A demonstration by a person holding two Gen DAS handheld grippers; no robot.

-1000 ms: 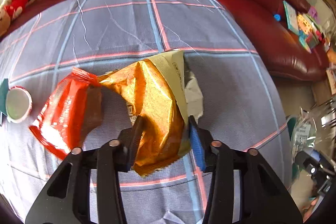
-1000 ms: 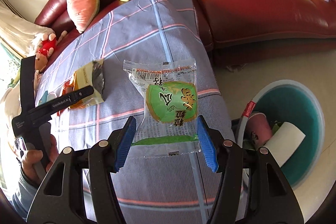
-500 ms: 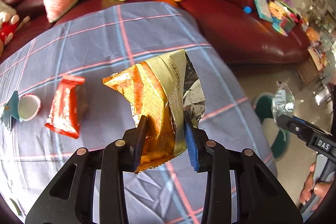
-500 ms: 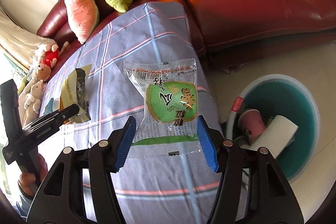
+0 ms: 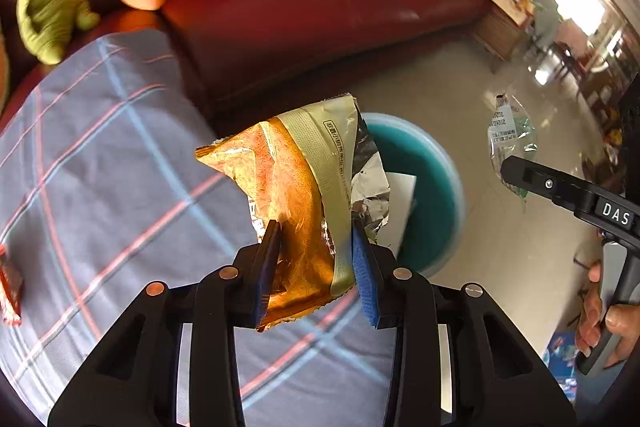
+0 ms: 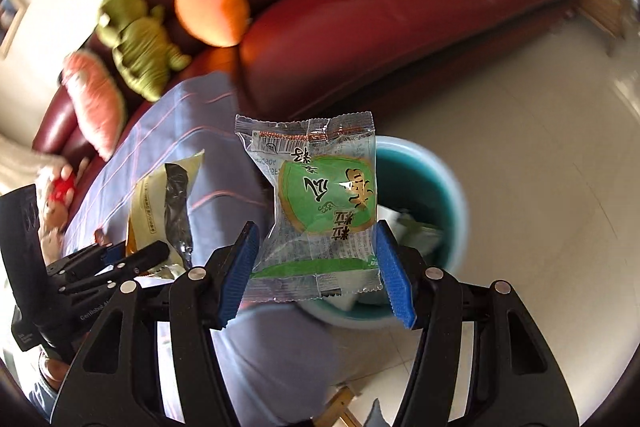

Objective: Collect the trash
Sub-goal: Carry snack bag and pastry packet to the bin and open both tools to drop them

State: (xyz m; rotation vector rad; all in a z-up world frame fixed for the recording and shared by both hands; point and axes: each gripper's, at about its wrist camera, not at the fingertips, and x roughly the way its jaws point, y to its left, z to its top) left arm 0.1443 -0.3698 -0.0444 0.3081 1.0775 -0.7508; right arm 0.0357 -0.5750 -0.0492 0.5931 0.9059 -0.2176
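Left hand-held gripper (image 5: 316, 263) clamps gold wrapper (image 5: 288, 187) | right hand-held gripper (image 6: 316, 263) pinches green packet (image 6: 320, 195) | both raised beside bin (image 6: 432, 187), ready for dropping

Left gripper (image 5: 316, 259), a black two-finger tool with blue ribbed pads: jaws closed to a narrow gap, both pads pressing a crumpled gold and orange foil snack bag (image 5: 296, 199) by its lower part; the tool points steeply downward. In the right wrist view it appears at lower left, gripped by a hand (image 6: 48, 371) below it.

Right gripper (image 6: 316, 267), of the same build: jaws at a medium gap, pads bearing on the two side edges of a clear plastic packet with a green round label (image 6: 320, 203), held upright. In the left wrist view its black handle rests in a hand (image 5: 604, 319), fingers wrapped round it.
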